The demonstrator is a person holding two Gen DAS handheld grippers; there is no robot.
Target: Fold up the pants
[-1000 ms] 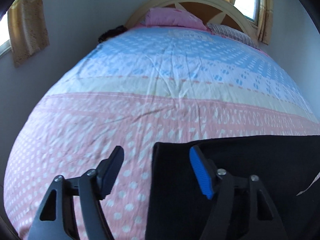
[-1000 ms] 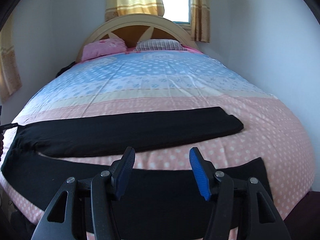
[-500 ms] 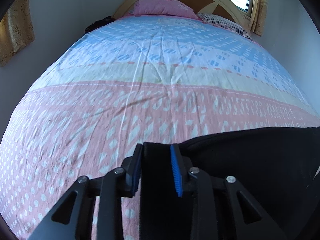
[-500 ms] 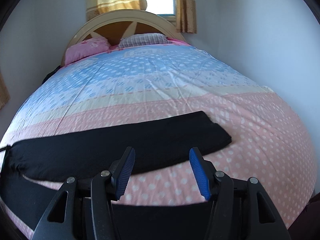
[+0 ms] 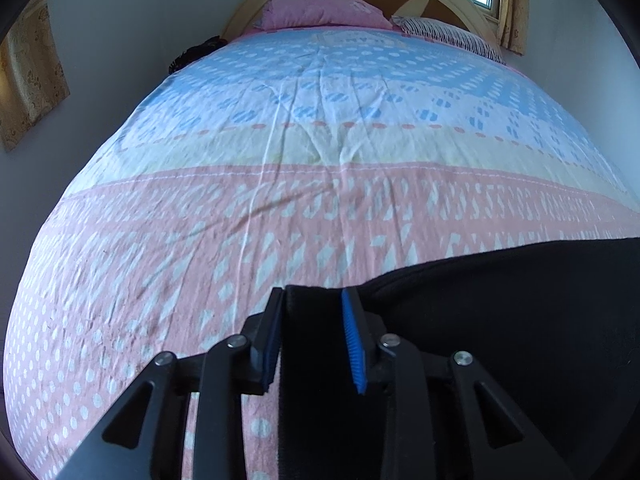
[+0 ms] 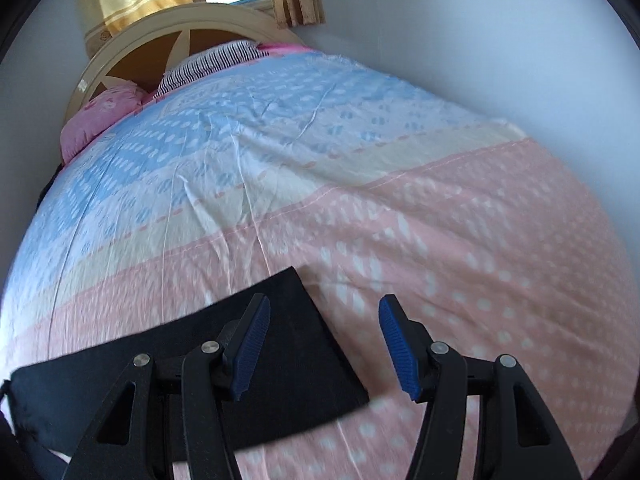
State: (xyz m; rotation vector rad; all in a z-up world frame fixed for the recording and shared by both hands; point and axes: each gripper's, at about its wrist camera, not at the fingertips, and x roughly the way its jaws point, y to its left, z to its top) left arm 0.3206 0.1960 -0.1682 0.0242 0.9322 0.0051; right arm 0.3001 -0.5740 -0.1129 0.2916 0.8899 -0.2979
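Bedspread (image 5: 280,208) (unlettered), black pants (image 5: 520,320)

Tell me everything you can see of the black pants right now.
The black pants are plain, dark, matte fabric lying on the pink dotted part of the bedspread. In the right wrist view one leg stretches as a flat band ending in a straight hem edge; the open right gripper hovers over that hem, one finger above the cloth, the other above the bedspread. In the left wrist view the left gripper is shut on an edge of the pants, which bunch slightly beside it.
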